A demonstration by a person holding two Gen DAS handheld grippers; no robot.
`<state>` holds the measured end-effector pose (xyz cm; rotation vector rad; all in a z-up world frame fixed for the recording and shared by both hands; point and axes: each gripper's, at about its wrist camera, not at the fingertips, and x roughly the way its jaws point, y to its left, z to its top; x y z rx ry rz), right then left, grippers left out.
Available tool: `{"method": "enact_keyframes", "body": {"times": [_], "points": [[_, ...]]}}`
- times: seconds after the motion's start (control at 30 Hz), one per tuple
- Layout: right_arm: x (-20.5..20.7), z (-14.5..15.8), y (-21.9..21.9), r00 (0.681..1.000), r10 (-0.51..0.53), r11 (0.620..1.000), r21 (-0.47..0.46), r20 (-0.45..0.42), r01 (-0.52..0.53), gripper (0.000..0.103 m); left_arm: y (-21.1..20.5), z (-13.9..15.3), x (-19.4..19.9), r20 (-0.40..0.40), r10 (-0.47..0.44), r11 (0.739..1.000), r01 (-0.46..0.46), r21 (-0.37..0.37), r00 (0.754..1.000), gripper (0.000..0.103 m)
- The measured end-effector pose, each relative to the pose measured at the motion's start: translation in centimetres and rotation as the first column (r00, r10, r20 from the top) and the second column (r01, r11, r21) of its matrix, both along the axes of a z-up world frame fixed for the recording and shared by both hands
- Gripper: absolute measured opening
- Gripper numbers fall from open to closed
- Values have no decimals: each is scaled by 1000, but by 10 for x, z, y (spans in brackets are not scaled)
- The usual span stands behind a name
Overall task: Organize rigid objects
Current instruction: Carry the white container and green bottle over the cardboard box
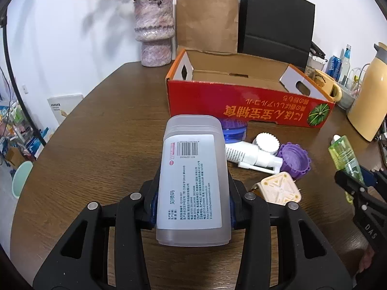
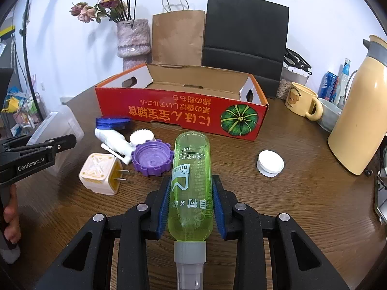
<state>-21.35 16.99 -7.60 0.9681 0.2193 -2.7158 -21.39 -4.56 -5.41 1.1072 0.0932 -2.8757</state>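
Note:
My left gripper is shut on a translucent white bottle with a barcode label, held above the table. My right gripper is shut on a green spray bottle, cap toward the camera; the green bottle and right gripper also show in the left wrist view. The left gripper and white bottle show at the left of the right wrist view. An open red cardboard box stands behind, empty inside as far as I see.
On the wooden table lie a purple cap, cream plug adapter, white nasal spray, blue lid, two white caps. Vase, paper bags, mug and yellow thermos stand behind and right.

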Motion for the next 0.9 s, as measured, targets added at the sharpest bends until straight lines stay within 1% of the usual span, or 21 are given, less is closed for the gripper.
{"method": "enact_keyframes", "body": {"times": [0.3, 0.53, 0.7, 0.9], "points": [[-2, 16, -6, 999, 15, 1000, -19, -37, -16, 35, 13, 21, 1, -41, -23, 1000, 23, -12, 999, 38], [-7, 36, -8, 997, 20, 999, -32, -77, -23, 35, 23, 46, -3, -92, -44, 999, 42, -24, 995, 38], [-14, 52, -8, 992, 15, 999, -35, -122, -19, 35, 28, 59, -9, -121, -53, 998, 51, -22, 991, 38], [-29, 63, -9, 989, 9, 999, -47, -147, -16, 35, 33, 70, -22, -148, -43, 999, 43, -3, 988, 38]]}}
